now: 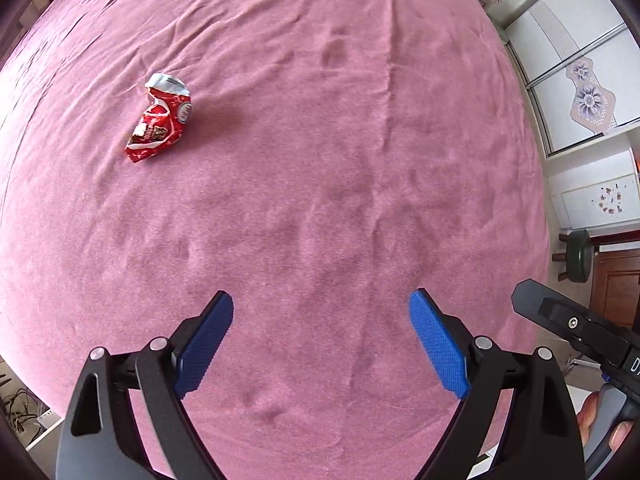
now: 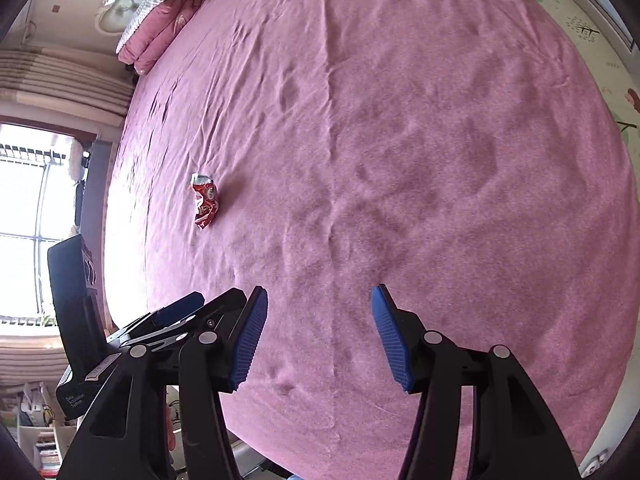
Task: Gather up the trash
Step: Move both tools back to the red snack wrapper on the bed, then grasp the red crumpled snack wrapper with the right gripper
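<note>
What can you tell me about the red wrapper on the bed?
The wrapper is a crumpled snack packet of shiny foil-like film, red with white print and a silvery inside showing at its torn, open top. It lies alone on the pink bedspread, touching nothing else and casting a small shadow. Both views place it ahead and to the left. The left gripper and right gripper are open and well short of it.

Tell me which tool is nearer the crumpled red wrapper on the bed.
Left. The left tool hangs open with the red wrapper ahead to its left; from the right tool, also open, the wrapper looks smaller and farther left.
</note>
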A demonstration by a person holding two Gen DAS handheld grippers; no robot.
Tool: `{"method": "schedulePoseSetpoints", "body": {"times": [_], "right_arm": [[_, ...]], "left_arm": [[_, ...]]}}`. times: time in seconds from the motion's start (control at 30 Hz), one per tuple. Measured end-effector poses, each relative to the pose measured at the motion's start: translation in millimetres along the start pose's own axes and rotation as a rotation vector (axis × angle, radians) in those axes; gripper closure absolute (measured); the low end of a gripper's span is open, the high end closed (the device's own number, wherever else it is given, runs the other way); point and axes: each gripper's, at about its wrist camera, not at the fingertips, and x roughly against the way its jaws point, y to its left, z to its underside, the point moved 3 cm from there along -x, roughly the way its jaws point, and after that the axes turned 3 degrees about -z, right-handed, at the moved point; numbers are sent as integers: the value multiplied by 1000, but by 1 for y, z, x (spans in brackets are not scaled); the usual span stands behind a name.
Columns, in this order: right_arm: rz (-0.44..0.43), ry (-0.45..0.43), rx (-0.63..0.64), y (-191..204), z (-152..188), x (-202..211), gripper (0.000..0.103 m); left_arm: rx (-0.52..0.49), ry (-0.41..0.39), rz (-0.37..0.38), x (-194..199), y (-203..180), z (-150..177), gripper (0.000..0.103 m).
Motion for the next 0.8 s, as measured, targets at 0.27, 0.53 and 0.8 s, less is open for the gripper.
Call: {"method": "schedulePoseSetpoints", "body": {"times": [0.27,0.53,0.8], "right_arm": [[-3,65,70,57,-15,-56,44],[6,123,148,106,-36,-111,37],[18,161,188,137,-66,-156,29]], "left_arm": [[89,-14,-11,-2,70,-14,12],[223,-5,2,-11,144,-29,10],[304,-8,-4,-26,199,-53,4]]}}
